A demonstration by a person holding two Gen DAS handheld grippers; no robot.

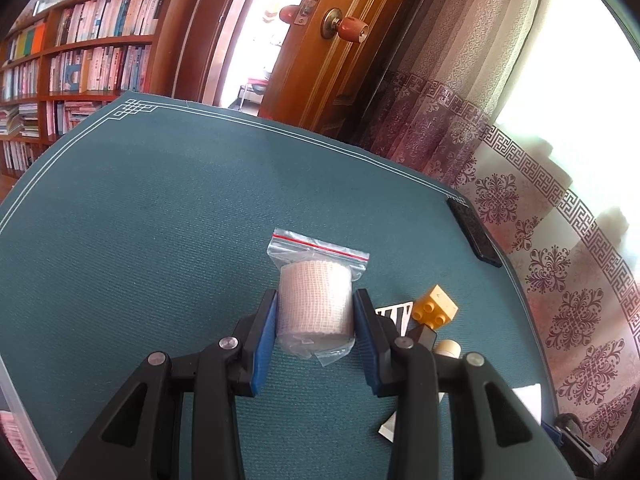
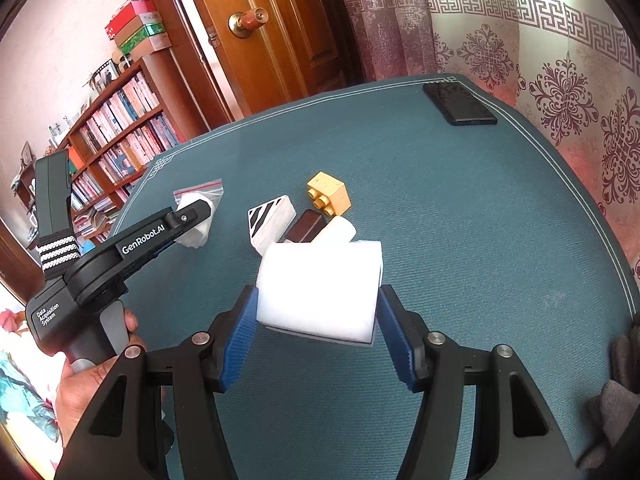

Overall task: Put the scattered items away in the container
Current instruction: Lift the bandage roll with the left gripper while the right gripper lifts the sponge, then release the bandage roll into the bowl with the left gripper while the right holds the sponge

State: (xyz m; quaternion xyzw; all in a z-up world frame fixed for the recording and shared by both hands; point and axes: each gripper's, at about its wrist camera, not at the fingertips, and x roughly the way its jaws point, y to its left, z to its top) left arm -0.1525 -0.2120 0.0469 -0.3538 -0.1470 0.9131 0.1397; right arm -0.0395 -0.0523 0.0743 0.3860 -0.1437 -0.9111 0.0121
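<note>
Early in the tidying, by the look of it. Five loose pieces out on the teal table mat, none yet put away, and no container clearly in view — only a pale translucent edge at the lower left of the left wrist view, possibly a bin, hard to tell.

Left gripper: jaws closed in on the bagged bandage roll, blue pads against both sides of the roll, zip bag with the red seal strip trailing beyond. Seemingly gripped, though whether lifted or resting on the mat cannot be told.

Right gripper: jaws spread about a white foam block, left pad touching or nearly so, right pad just beside the edge; firm pinch not certain.

Left over beside the foam: striped black-and-white block, yellow toy brick, dark brown piece, cream cylinder, all clustered close. Black phone at the far corner, well apart, probably not part of the job.

Two items in hand at best, four to fetch, everything to be carried across.
</note>
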